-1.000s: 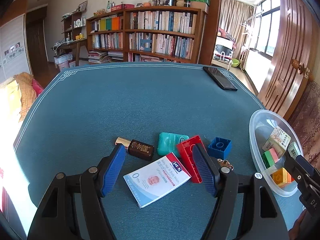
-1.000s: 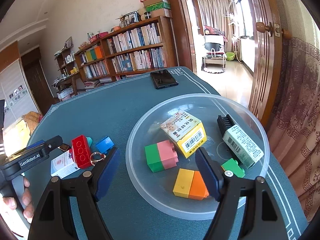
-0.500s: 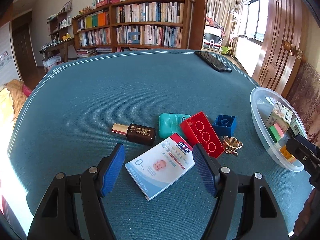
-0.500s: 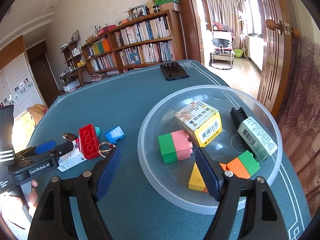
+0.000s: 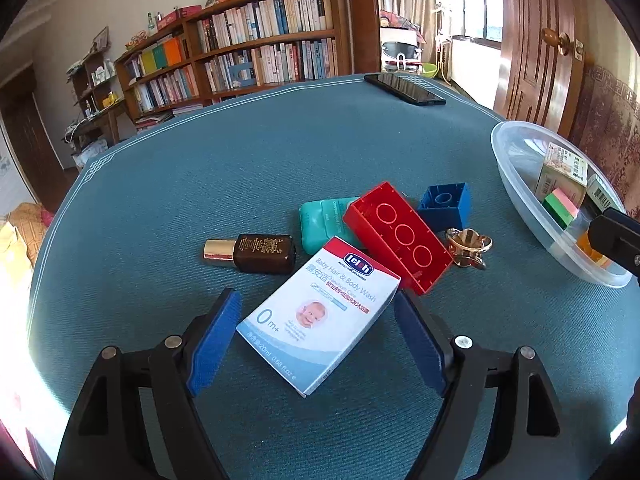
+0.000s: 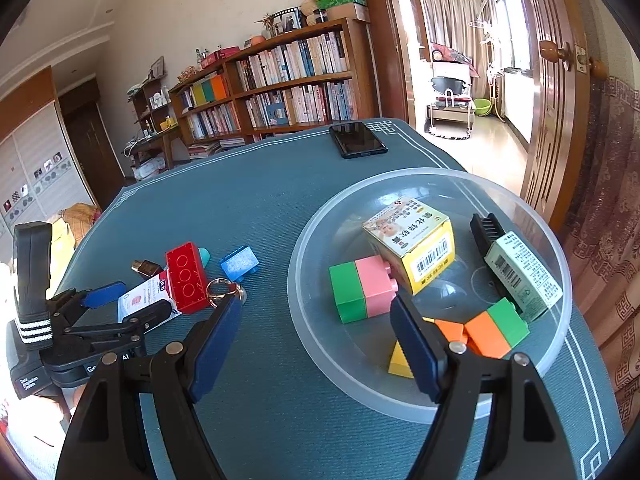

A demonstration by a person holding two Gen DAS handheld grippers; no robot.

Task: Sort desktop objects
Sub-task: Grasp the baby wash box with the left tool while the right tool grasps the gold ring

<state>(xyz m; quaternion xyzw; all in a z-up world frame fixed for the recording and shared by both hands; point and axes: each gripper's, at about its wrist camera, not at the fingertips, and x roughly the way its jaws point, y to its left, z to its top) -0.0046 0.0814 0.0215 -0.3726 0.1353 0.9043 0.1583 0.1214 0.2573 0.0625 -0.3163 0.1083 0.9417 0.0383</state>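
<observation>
Left gripper (image 5: 316, 330) angled down, fingers (image 5: 214, 338) opening; right gripper (image 6: 316, 330) fingers spread, holding nothing.

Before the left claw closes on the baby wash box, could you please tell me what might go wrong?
1. The box lies skewed between the opening left claw, so it may twist on closing.
2. Its far corner sits against the red brick; lifting could drag that into the gold ring.
3. The bowl is crowded, and the right claw hovers at its rim.
</observation>
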